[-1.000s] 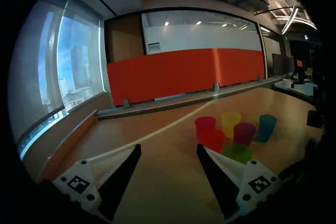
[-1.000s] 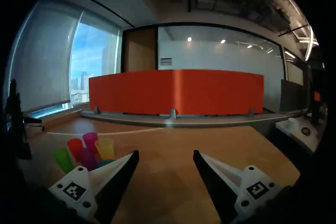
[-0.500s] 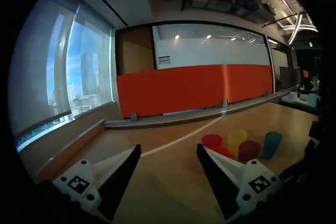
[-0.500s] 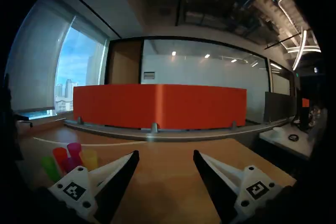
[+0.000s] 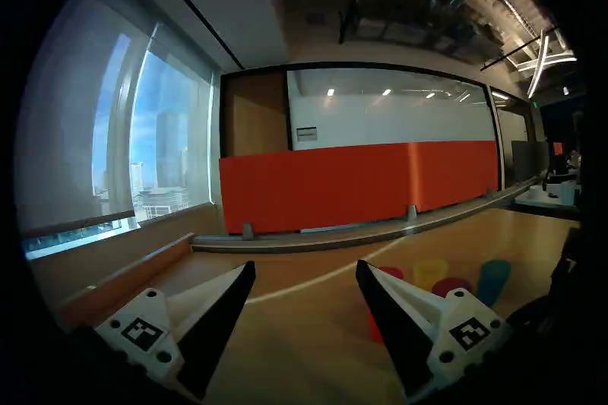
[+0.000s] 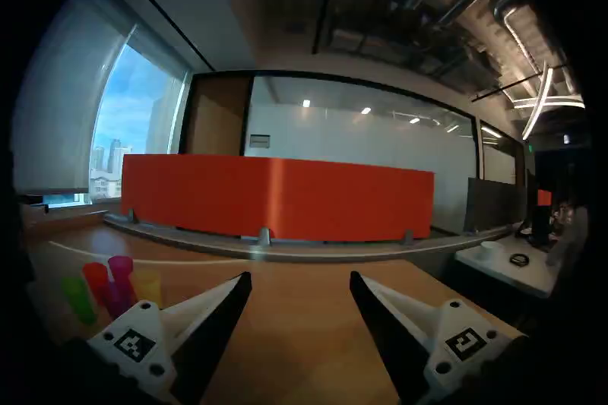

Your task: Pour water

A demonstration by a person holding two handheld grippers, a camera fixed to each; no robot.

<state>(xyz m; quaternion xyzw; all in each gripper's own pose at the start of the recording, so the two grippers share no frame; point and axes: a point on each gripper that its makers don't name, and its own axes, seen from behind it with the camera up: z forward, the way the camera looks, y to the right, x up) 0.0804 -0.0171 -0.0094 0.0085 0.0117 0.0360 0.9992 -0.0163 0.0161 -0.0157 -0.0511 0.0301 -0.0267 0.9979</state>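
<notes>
Standing low on the wooden table: a cluster of coloured cups, with both grippers spread and empty

The coloured cups (image 5: 453, 286) sit bunched together on the wooden table (image 5: 304, 344). In the left gripper view they lie low and to the right, just past that gripper's right-hand finger. The red cup (image 5: 372, 325) is partly hidden behind that finger. The yellow cup (image 5: 431, 270), the magenta cup (image 5: 454, 283) and the teal cup (image 5: 494, 280) peek out above it. In the right gripper view the cluster stands at the lower left, beside that gripper's left-hand finger, with a green cup (image 6: 76, 299) nearest the edge of the view. Whether any cup holds water cannot be told from these angles.

The left gripper (image 5: 304, 264) has its fingers wide apart with only bare tabletop between them, touching no cup. The right gripper (image 6: 300, 276) is spread the same way, gripping nothing, its tips over open wood to the right of the cups.

A pale curved line (image 5: 319, 280) runs across the tabletop ahead of the left gripper. Beyond the far edge of the table stands a long orange partition (image 5: 357, 181) on a grey rail, with a glass wall above it. A tall window (image 5: 163, 154) on the left side looks out on city towers and blue sky. Exposed pipes and strip lights cross the dark ceiling.
</notes>
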